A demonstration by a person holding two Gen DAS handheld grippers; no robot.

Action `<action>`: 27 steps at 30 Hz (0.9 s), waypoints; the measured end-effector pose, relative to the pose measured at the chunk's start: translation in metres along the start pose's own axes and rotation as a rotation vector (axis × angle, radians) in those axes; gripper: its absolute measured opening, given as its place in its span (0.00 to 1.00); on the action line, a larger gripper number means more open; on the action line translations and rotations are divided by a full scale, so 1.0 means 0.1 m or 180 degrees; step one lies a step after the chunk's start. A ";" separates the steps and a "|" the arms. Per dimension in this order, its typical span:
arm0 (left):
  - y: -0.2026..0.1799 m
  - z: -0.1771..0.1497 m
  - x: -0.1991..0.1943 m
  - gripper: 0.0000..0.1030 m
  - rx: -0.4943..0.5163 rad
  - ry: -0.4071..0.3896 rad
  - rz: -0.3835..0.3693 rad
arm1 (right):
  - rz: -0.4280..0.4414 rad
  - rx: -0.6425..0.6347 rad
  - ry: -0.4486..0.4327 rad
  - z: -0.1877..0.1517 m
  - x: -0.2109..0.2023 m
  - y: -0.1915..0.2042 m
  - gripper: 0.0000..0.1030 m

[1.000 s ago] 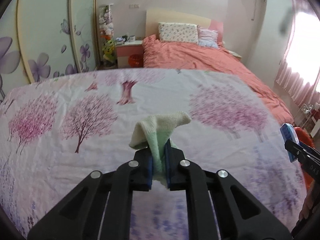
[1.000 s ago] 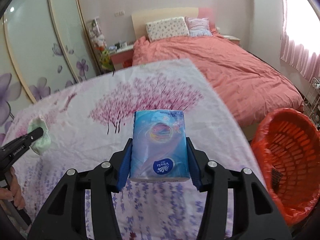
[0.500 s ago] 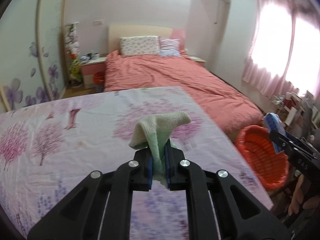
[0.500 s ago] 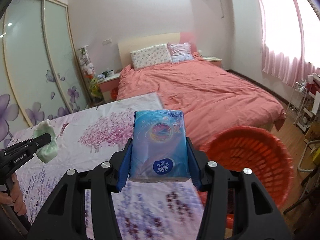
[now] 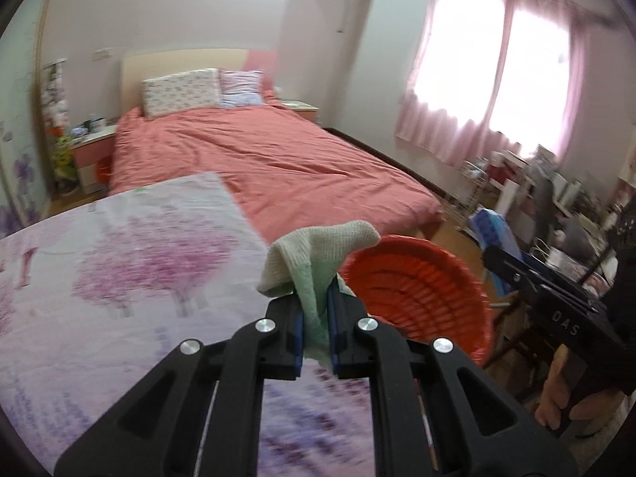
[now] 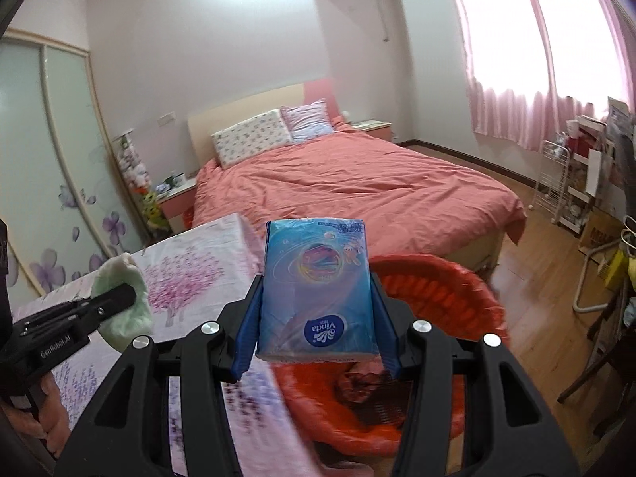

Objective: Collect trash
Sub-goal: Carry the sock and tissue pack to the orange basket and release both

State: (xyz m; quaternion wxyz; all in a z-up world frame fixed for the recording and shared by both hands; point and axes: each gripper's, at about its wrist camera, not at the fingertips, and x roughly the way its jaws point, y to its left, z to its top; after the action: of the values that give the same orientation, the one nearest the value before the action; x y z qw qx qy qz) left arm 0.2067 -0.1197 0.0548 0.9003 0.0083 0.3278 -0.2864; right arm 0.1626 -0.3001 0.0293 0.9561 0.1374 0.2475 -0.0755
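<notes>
Now | my left claw pinches the green cloth | my right claw clamps the tissue pack | red basket just beyond both

The left matte-black plastic two-finger tool has angular open-frame linkage arms, four round silver screws and blue pads inside its fingers. The right black plastic tool matches, with wider blue pads. White lettering reads "DAS" on one body and "GenRobot.AI" on the other. Bare skin shows on the hands around the handles.
</notes>
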 end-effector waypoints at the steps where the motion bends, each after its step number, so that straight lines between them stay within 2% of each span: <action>1: -0.08 0.00 0.06 0.10 0.0029 0.0017 -0.0054 | -0.0021 0.0028 -0.0005 0.00 0.00 -0.06 0.49; 8: -0.59 -0.01 0.49 0.11 0.0188 0.0153 -0.0351 | -0.0118 0.0223 -0.0015 0.02 0.09 -0.40 0.49; 13: -0.79 -0.03 0.78 0.12 0.0220 0.0264 -0.0432 | -0.0121 0.0356 0.0009 0.01 0.18 -0.58 0.50; 15: -0.83 -0.06 0.89 0.18 0.0201 0.0318 -0.0396 | -0.0081 0.0429 0.0030 0.01 0.23 -0.69 0.51; 17: -0.83 -0.08 1.02 0.33 0.0179 0.0386 -0.0348 | -0.0075 0.0485 0.0039 0.01 0.27 -0.76 0.53; 20: -0.79 -0.12 1.13 0.36 0.0154 0.0462 -0.0257 | -0.0079 0.0532 0.0051 0.01 0.30 -0.80 0.62; 22: -0.71 -0.15 1.15 0.38 0.0120 0.0486 -0.0181 | -0.0122 0.0528 0.0049 -0.01 0.28 -0.81 0.64; 27: -0.48 -0.17 1.02 0.44 0.0059 0.0454 -0.0044 | -0.0237 0.0429 -0.0013 -0.06 0.16 -0.75 0.76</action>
State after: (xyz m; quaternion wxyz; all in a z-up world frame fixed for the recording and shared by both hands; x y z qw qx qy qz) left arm 0.2347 -0.2079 -0.0110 0.8725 0.0349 0.3885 -0.2943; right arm 0.1577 -0.3706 -0.0004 0.9418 0.1920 0.2448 -0.1278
